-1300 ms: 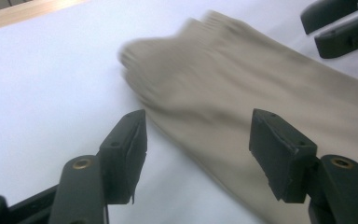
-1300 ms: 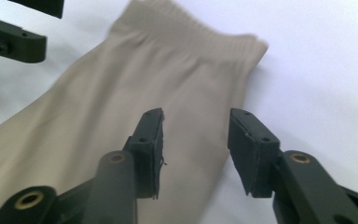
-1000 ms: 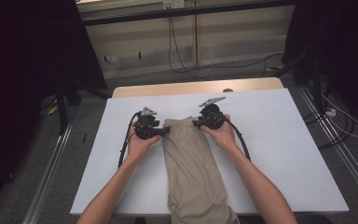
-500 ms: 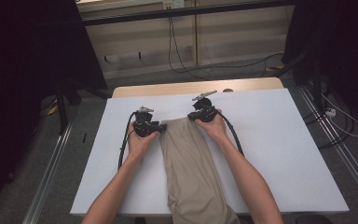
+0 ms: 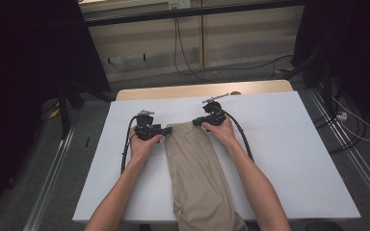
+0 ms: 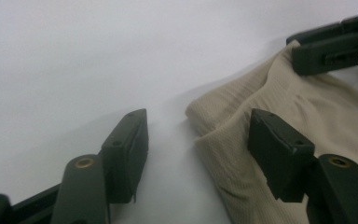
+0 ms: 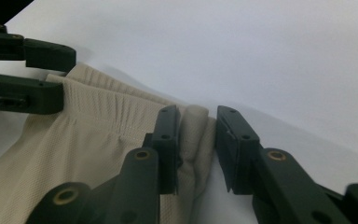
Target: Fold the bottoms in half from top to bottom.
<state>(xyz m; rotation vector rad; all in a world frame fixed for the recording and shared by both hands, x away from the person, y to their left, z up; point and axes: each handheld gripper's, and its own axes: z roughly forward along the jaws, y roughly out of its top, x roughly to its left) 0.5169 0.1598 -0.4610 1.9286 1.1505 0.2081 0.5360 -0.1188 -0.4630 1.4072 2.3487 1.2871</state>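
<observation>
A beige garment [image 5: 197, 173] with a ribbed waistband lies lengthwise on the white table [image 5: 289, 159], its lower end hanging over the near edge. My left gripper [image 5: 167, 129] is at the waistband's left corner. In the left gripper view [image 6: 198, 144] the jaws stand wide open, with the corner of the cloth [image 6: 335, 107] between them and untouched. My right gripper [image 5: 196, 122] is at the right corner. Seen in the right gripper view [image 7: 196, 135], it is shut on a bunched fold of the waistband [image 7: 88, 135]. Each gripper view shows the other gripper farther off: the right gripper [image 6: 317, 51], the left gripper [image 7: 46, 74].
A wooden strip [image 5: 197, 90] runs along the table's far edge. Metal rails [image 5: 53, 178] flank the table on the floor, and cables [image 5: 351, 125] lie at the right. White table surface spreads to either side of the garment.
Both hands have slid the garment's top edge farther up the table and slightly left. The garment lies more stretched out.
</observation>
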